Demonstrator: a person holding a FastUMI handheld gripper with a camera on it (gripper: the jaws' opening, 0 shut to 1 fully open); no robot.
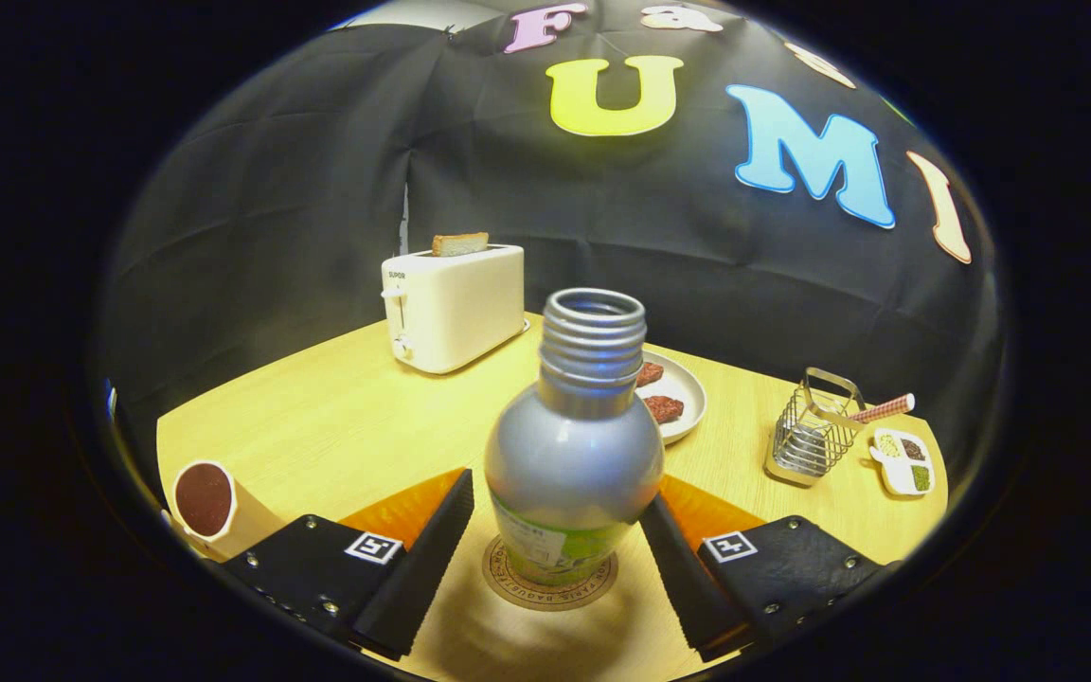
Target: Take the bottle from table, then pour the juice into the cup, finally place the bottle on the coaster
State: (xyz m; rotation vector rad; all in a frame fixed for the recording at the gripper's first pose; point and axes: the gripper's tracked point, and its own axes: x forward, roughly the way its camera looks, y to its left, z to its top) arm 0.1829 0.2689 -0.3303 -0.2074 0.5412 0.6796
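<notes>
So the desk has a toaster at the back, and the capless bottle is parked upright on the coaster, looks like the final drop-off. The tool sits spread with a finger either side, not pinching it. The cup is off beside the left finger, dark juice inside.

Toaster (bread in slot), plate, wire basket, small dish on table.

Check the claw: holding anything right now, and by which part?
Cannot tell for sure. The bottle stands on the coaster between the claw fingers, which flank its lower body; the right looks touching, the left shows a slight gap.
</notes>
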